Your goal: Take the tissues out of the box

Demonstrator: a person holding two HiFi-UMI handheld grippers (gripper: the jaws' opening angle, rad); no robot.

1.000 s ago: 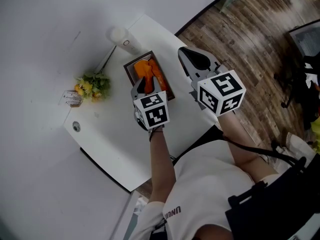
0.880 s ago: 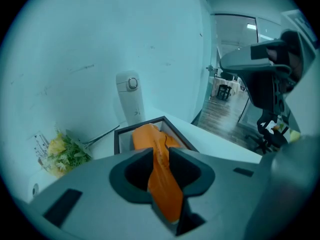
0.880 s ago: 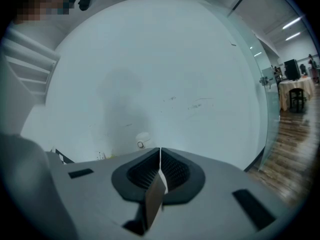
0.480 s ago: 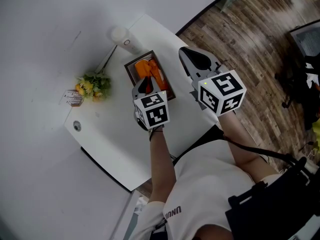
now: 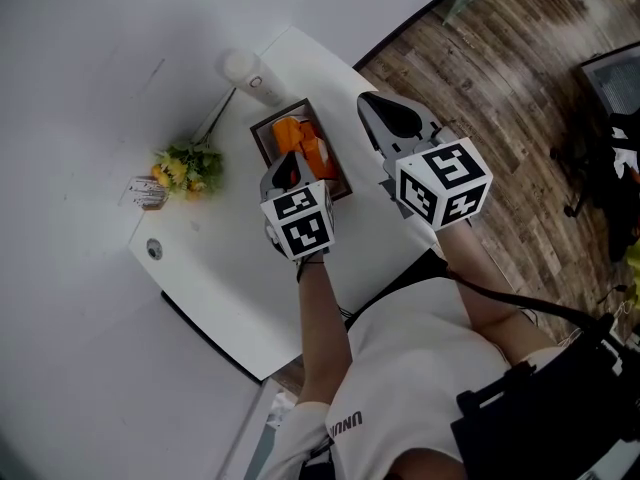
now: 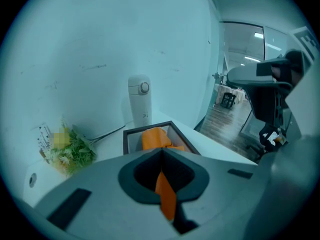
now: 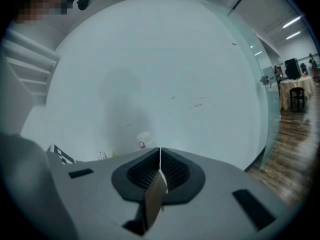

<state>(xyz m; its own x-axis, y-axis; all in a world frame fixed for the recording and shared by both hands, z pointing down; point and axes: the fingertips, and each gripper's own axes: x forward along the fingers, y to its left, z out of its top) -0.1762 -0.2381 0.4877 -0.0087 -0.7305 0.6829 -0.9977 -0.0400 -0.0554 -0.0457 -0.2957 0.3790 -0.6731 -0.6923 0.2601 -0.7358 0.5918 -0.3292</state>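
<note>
A dark brown tissue box [image 5: 268,131] stands on the white table [image 5: 220,258], with orange tissues [image 5: 297,136] bunched up out of its top. My left gripper [image 5: 289,162] reaches over the box's near end. Its jaws have just been closing and now pinch a strip of orange tissue [image 6: 165,196] between them, with the box [image 6: 131,134] just beyond. My right gripper [image 5: 369,102] hovers to the right of the box, off the table edge. It is shut, with a thin pale strip [image 7: 154,196] caught between the jaws.
A white bottle [image 5: 243,72] stands behind the box by the wall. A bunch of flowers [image 5: 188,171] lies at the left with a small glass [image 5: 143,196] beside it. The table's right edge drops to a wooden floor [image 5: 500,58].
The left gripper's jaws have closed on the orange tissue and its marker cube has shifted slightly left. The right gripper has not moved.
</note>
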